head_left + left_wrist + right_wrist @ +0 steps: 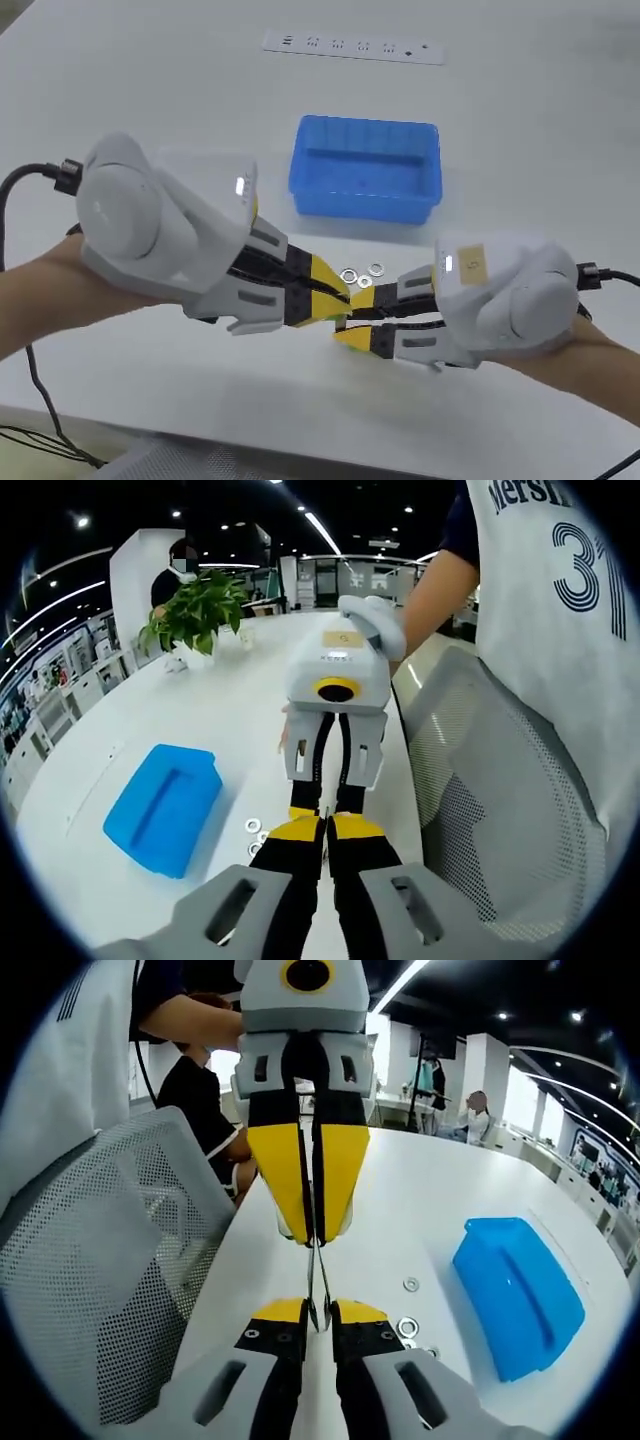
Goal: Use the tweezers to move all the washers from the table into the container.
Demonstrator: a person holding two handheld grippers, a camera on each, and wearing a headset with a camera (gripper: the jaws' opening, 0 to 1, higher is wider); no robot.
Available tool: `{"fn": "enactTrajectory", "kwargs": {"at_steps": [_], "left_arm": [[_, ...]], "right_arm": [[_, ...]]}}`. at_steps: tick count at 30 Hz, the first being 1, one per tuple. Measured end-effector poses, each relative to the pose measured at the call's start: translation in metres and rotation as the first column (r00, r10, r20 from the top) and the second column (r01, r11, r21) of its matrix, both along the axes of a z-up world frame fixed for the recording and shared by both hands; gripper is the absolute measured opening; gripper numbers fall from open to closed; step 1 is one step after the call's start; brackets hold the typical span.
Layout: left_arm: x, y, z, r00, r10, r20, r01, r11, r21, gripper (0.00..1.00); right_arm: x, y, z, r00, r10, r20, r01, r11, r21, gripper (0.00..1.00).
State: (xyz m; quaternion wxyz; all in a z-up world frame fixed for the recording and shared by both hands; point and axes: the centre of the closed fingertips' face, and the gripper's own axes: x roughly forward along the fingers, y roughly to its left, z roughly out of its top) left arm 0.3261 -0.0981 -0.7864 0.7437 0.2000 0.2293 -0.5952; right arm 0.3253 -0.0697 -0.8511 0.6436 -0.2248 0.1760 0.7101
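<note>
The tweezers are hanging in the air just above the table, stretched between the two grippers that are facing each other tip to tip. The left gripper is clamping one end between its yellow pads, and the right gripper is pinching the other end, jaws squeezed right in on the thin metal legs. Three washers are sitting in a loose little cluster on the table just beyond the gripper tips, between them and the blue container, which is sitting a bit further back. A white power strip is lying near the far edge. A mesh chair is standing beside the table.
</note>
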Motion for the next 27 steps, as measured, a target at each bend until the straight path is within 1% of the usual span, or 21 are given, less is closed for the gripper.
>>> {"fn": "enactTrajectory", "kwargs": {"at_steps": [5,6,7,8,10,12,16,21,23,25,27], "left_arm": [[0.002,0.004,0.0,1.0,0.008,-0.026,-0.009,1.0,-0.018,0.06],[0.002,0.004,0.0,1.0,0.009,-0.026,-0.009,1.0,-0.018,0.06],[0.001,0.004,0.001,0.999,0.007,-0.034,-0.008,1.0,-0.021,0.06],[0.001,0.003,0.001,0.999,0.005,-0.034,-0.005,1.0,-0.022,0.06],[0.0,0.004,0.002,0.999,0.0,-0.038,-0.001,1.0,-0.026,0.06],[0.001,0.006,0.004,0.999,0.001,-0.045,-0.003,0.999,-0.038,0.06],[0.005,0.01,0.006,0.999,-0.006,-0.035,0.005,0.999,-0.043,0.06],[0.009,0.014,0.01,1.0,-0.03,-0.007,0.03,0.999,-0.024,0.06],[0.01,0.016,0.012,0.999,-0.044,0.01,0.044,0.999,-0.013,0.06],[0.011,0.018,0.013,0.998,-0.056,0.027,0.056,0.998,-0.001,0.06],[0.012,0.019,0.013,0.998,-0.061,0.032,0.061,0.998,0.002,0.06]], "right_arm": [[-0.001,0.001,-0.004,1.0,0.014,-0.009,-0.015,1.0,-0.011,0.09],[-0.001,0.001,-0.003,1.0,0.019,0.001,-0.019,1.0,-0.01,0.08],[-0.002,0.001,-0.003,1.0,0.019,-0.002,-0.019,1.0,-0.011,0.08],[-0.003,0.002,-0.003,1.0,0.02,-0.011,-0.02,1.0,-0.01,0.08],[-0.003,0.002,-0.003,1.0,0.021,-0.004,-0.021,1.0,-0.009,0.07],[-0.002,0.004,-0.001,1.0,0.016,-0.009,-0.016,1.0,-0.001,0.07],[0.002,0.006,0.002,1.0,0.005,0.009,-0.005,1.0,0.01,0.07],[0.009,0.011,0.006,1.0,-0.01,0.024,0.009,1.0,0.021,0.08],[0.012,0.014,0.009,0.999,-0.015,0.052,0.013,0.999,0.031,0.09],[0.014,0.015,0.01,0.997,-0.021,0.069,0.019,0.999,0.035,0.1],[0.015,0.017,0.01,0.997,-0.022,0.077,0.02,0.999,0.036,0.11]]}}
